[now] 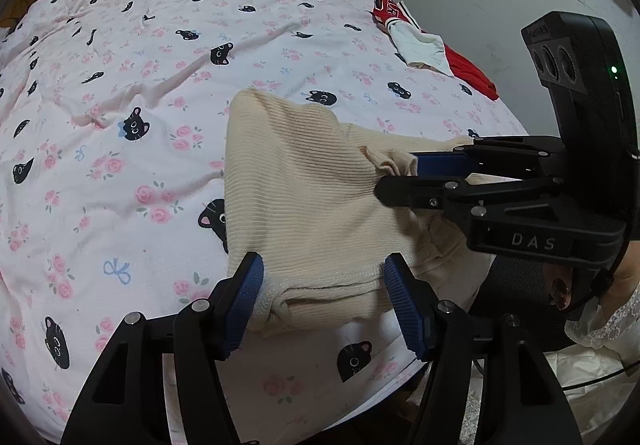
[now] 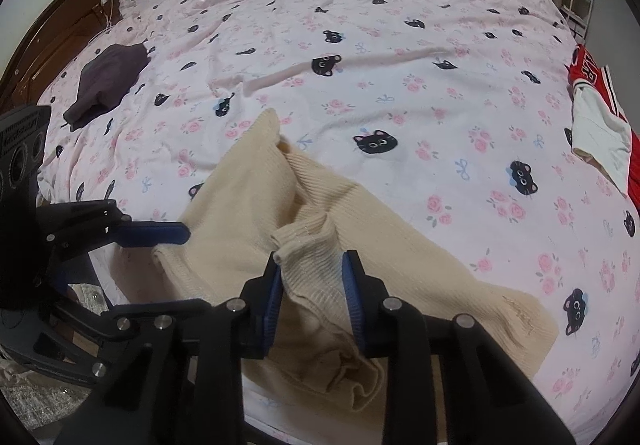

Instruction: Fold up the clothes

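A cream ribbed knit garment (image 1: 304, 181) is lying crumpled at the near edge of a bed spread with a pink quilt printed with roses and black cat faces (image 1: 132, 93). The left gripper (image 1: 324, 299) is reaching forward low over the garment's near hem, its blue-padded fingers (image 1: 248, 301) standing spread on either side of the ribbed edge without closing on it. The right gripper (image 2: 311, 297) is coming in from the right, level with the bed, its fingers (image 2: 352, 297) pinching a bunched fold of the cream knit and drawing it up off the quilt. A hand (image 1: 624, 277) in a lace-trimmed white sleeve is showing behind that gripper. A red-and-white jersey (image 1: 424, 41) is lying at the far right edge, and a dark folded garment (image 2: 108, 81) is resting at the far left near the wooden headboard (image 2: 60, 33).
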The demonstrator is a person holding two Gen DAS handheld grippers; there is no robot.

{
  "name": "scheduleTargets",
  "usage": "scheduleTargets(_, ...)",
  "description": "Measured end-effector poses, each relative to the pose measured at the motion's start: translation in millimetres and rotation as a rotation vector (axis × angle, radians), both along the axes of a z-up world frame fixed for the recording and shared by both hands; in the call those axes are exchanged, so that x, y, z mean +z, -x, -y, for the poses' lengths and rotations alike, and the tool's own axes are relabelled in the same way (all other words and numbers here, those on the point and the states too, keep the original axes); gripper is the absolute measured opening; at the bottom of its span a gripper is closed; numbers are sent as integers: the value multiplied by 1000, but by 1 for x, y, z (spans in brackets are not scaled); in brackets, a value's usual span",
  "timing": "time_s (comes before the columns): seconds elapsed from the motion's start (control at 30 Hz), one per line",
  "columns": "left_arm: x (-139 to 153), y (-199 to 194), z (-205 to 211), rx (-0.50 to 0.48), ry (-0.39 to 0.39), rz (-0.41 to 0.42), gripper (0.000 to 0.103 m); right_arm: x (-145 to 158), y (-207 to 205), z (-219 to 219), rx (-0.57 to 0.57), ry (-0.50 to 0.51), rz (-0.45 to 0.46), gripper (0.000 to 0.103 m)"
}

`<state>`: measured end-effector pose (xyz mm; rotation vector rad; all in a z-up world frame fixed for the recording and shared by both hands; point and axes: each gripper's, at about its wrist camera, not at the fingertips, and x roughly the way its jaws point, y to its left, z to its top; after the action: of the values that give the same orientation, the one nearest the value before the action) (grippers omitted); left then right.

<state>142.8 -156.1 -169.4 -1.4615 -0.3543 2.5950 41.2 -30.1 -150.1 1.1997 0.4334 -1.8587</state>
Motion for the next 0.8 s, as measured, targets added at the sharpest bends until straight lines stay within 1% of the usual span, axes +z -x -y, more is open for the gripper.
scheduleTargets(0.4, -1, 1, 0, 3, -1, 3, 58, -1, 31, -25, -96, 72, 111, 30)
scheduleTargets(0.63, -1, 2, 0, 4, -2, 5, 58, -3, 33, -17, -83, 71, 118, 30)
scheduleTargets(0.8, -1, 1, 0, 5, -3, 6, 58, -7, 37, -14, -98, 61, 116, 30)
